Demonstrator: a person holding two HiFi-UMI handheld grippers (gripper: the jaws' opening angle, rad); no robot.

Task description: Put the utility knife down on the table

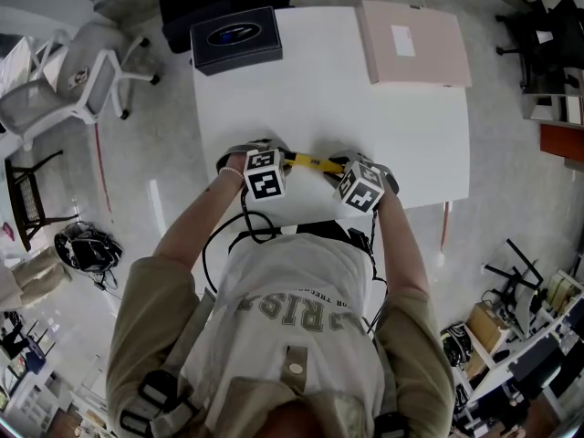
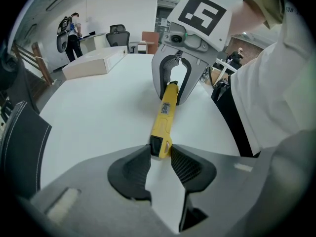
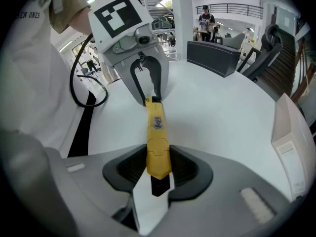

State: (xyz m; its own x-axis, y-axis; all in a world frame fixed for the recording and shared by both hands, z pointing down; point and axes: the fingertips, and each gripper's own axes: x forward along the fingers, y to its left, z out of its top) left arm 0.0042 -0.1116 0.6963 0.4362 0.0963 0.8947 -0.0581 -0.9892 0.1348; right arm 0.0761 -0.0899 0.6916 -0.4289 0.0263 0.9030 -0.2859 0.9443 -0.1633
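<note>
Left tool (image 2: pixel 160 156) and right tool (image 3: pixel 159 168) each pinch one end of the yellow knife (image 1: pixel 310 162), which spans between them over the near edge of the white surface (image 1: pixel 328 99). At the far edge lie a dark box (image 1: pixel 235 36) and a pink box (image 1: pixel 412 42). A grey chair (image 1: pixel 73 76) stands to the left. The knife's label (image 3: pixel 158 122) is too small to read. The shirt (image 1: pixel 301 318) shows "RIS".

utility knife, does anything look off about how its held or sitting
Nothing stands out. The utility knife spans between the left gripper and right gripper, one end clamped in each, over the white table near its front edge. No damage or spill shows.
</note>
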